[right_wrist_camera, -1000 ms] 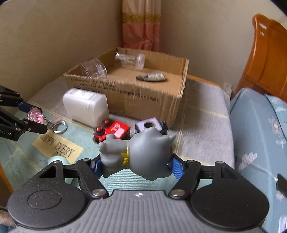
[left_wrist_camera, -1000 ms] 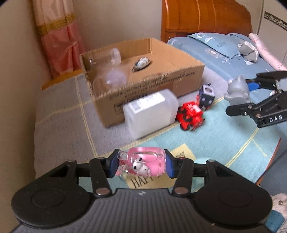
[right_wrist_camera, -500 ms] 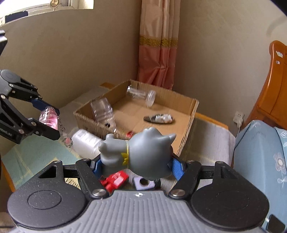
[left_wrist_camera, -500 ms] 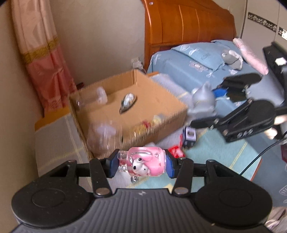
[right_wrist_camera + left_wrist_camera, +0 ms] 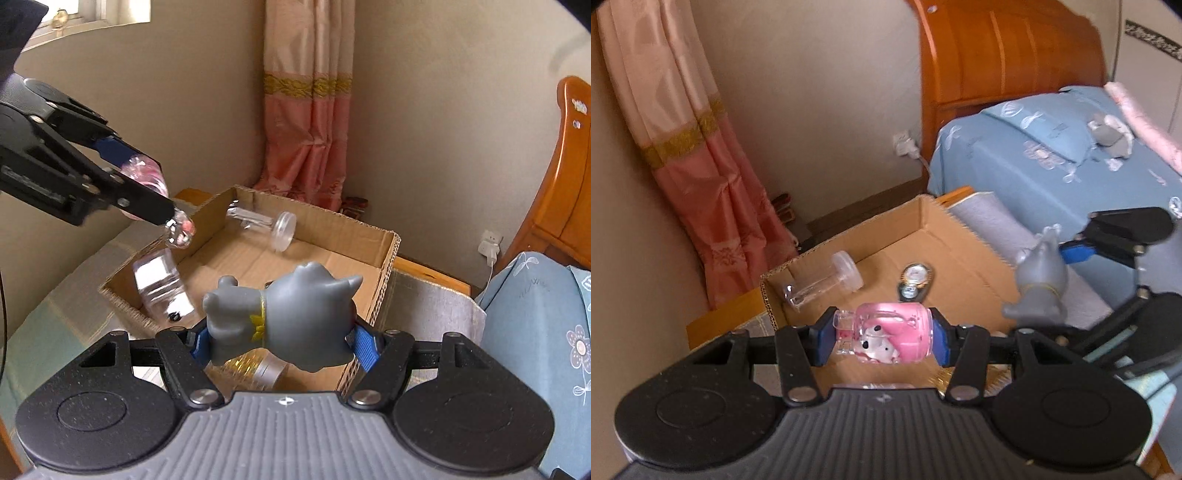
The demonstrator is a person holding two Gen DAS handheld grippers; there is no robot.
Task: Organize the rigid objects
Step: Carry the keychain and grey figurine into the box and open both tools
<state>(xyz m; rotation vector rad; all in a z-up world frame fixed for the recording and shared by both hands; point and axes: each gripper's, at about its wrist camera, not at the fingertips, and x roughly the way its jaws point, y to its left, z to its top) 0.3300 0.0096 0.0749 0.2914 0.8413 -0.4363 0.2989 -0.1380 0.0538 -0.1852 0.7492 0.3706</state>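
My left gripper (image 5: 882,338) is shut on a pink clear keychain charm (image 5: 890,334) and holds it above the near edge of the open cardboard box (image 5: 964,236). It also shows in the right wrist view (image 5: 144,195), with the charm's ring hanging below. My right gripper (image 5: 277,341) is shut on a grey rubber animal figure (image 5: 288,317) above the box's (image 5: 384,273) near right side. The figure also shows in the left wrist view (image 5: 1039,284).
In the box lie a clear plastic tube (image 5: 264,223), a clear bottle (image 5: 162,288), a small silver item (image 5: 916,280) and a gold-tinted jar (image 5: 255,367). A blue bed (image 5: 1052,162) with wooden headboard stands right. A pink curtain (image 5: 306,110) hangs behind.
Both grippers rose from the mat and moved forward over the box, each still holding its object. The toys on the mat have dropped out of view.
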